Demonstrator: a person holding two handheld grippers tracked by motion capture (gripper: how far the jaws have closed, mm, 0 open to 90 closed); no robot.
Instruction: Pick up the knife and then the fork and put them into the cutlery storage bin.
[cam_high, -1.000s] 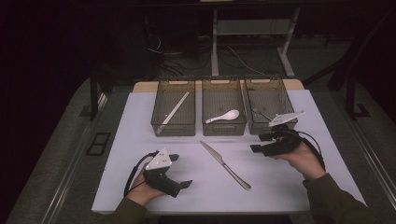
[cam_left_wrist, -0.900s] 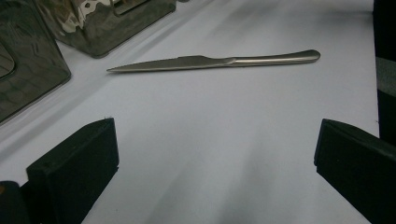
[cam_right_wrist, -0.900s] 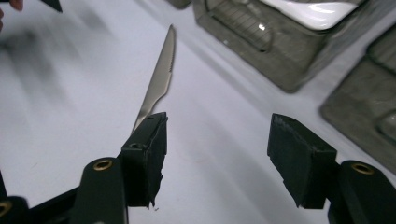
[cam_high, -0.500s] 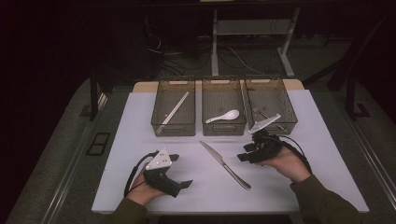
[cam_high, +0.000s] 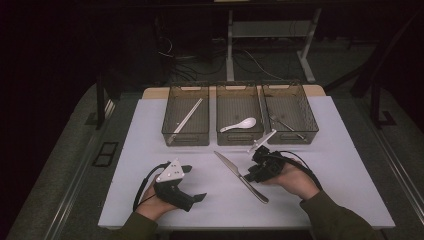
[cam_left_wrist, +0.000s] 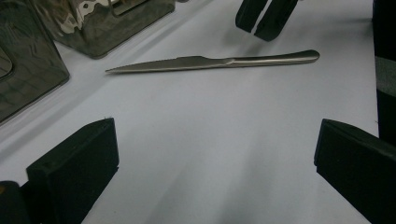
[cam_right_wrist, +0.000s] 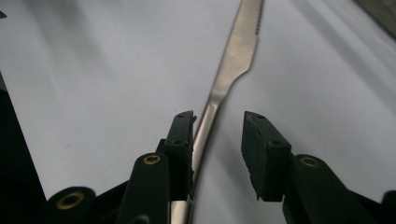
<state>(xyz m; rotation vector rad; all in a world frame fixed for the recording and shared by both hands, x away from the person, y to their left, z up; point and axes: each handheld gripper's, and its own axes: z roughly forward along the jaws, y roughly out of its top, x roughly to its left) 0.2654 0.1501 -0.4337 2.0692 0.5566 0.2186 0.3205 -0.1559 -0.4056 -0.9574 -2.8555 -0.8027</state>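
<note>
Here the knife (cam_right_wrist: 219, 88) handle lies between the right gripper (cam_right_wrist: 217, 140)'s parted fingers, seemingly touching one.

The room around my table (cam_high: 350, 165) was nearly black; only the white tabletop caught light, dimly, from above. The high view was soft and grainy, and the floor behind fell into darkness. In my left gripper view the knife (cam_left_wrist: 219, 62) lay fairly sharp with a pale sheen along its handle, while the near jaws were blurred. In my right gripper view the knife blade (cam_right_wrist: 243, 42) blurred toward the top, and soft shadows streaked the white surface.
</note>
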